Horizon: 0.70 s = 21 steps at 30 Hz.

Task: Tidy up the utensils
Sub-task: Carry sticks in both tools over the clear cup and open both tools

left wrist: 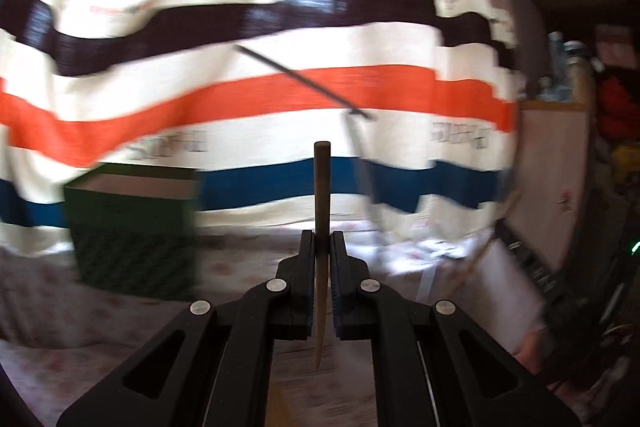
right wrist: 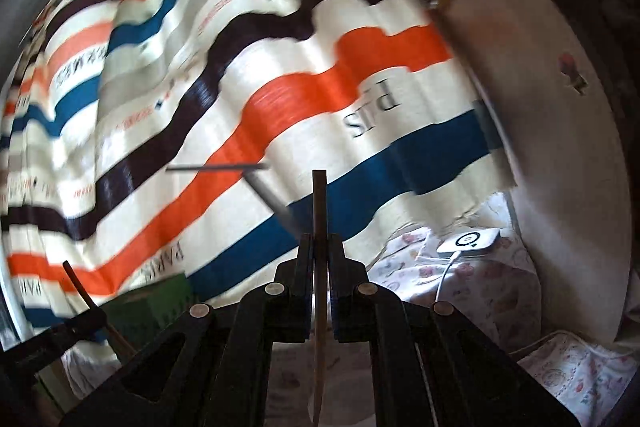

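Note:
In the left wrist view my left gripper (left wrist: 322, 239) is shut on a wooden chopstick (left wrist: 322, 187) that stands upright between the pads, blunt end up and thin tip below. In the right wrist view my right gripper (right wrist: 320, 241) is shut in the same way on a second wooden chopstick (right wrist: 319, 203). A dark green box (left wrist: 132, 227) with an open top stands on the floral cloth, ahead and to the left. From the right wrist view the green box (right wrist: 156, 303) lies low on the left, with the left gripper (right wrist: 94, 315) and its tilted chopstick (right wrist: 80, 283) in front of it.
A striped curtain (left wrist: 280, 99) in white, orange, blue and dark bands fills the background, blurred. A thin dark rod (left wrist: 300, 79) crosses in front of it. A white panel (right wrist: 520, 87) stands at the right. A small white device (right wrist: 468, 241) with a cable lies on the floral cloth (right wrist: 480, 291).

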Motion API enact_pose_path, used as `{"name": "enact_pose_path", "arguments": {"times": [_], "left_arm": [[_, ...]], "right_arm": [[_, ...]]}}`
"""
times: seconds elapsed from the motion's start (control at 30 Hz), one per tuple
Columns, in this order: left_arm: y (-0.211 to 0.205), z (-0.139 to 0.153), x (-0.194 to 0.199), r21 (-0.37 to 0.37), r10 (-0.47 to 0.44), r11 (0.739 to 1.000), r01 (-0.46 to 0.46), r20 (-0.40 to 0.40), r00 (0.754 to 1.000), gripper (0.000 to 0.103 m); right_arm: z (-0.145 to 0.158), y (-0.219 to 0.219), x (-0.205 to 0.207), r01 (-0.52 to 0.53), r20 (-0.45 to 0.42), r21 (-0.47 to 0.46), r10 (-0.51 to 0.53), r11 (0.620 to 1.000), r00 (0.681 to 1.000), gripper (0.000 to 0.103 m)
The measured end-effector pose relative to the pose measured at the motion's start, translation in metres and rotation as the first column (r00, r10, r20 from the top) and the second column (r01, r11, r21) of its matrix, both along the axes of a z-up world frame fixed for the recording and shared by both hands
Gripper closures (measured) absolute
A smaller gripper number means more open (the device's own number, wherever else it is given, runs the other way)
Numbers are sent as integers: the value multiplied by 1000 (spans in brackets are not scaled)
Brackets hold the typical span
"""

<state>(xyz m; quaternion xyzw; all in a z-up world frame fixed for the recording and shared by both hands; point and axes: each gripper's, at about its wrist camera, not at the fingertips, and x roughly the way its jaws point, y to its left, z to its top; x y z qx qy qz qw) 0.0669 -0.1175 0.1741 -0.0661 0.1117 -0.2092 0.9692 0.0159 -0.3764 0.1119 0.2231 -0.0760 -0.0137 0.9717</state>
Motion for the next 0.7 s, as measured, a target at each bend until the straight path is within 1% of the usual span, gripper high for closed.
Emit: {"name": "enact_pose_path", "arguments": {"times": [0.03, 0.1, 0.17, 0.23, 0.3, 0.33, 0.4, 0.43, 0.5, 0.57, 0.67, 0.7], "left_arm": [[-11, 0, 4, -13, -22, 1000, 22, -1, 1000, 97], [-33, -2, 12, -8, -3, 1000, 3, 11, 1000, 97], [-49, -7, 19, 3, -4, 1000, 4, 9, 1000, 97], [-58, -16, 27, 2, 0, 1000, 0, -15, 1000, 97], [-60, -27, 38, -14, -2, 1000, 1, -66, 998, 97], [-61, -33, 46, -27, -4, 1000, 2, -107, 994, 97], [-63, -47, 61, -26, 11, 1000, -17, -188, 982, 97], [-63, -54, 66, -27, 20, 999, -27, -215, 976, 97], [-62, -64, 75, -36, 21, 999, -32, -258, 966, 97], [-61, -71, 83, -32, 27, 999, -37, -291, 956, 97], [-61, -81, 98, -60, -6, 998, -19, -385, 923, 97], [-61, -82, 102, -67, -14, 998, -14, -400, 916, 97]], "right_arm": [[-2, -5, 0, 12, 11, 4, -12, 1000, 1000, 95], [-4, -9, 4, 50, 16, 1, -50, 999, 999, 95], [-8, -12, 11, 55, -3, -5, -55, 998, 999, 95], [-15, -13, 22, 49, -47, -12, -49, 999, 998, 95], [-22, -13, 38, 33, -111, -29, -36, 999, 993, 95], [-25, -14, 43, 29, -132, -25, -32, 999, 991, 95], [-32, -18, 59, -13, -218, 2, 13, 1000, 976, 95], [-36, -21, 67, -34, -265, 22, 38, 999, 964, 95], [-42, -25, 76, -76, -309, 40, 85, 996, 947, 95], [-49, -29, 85, -93, -344, 63, 109, 994, 932, 95], [-63, -42, 98, -112, -388, 143, 160, 983, 908, 95], [-66, -46, 101, -114, -395, 163, 171, 980, 903, 95]]}}
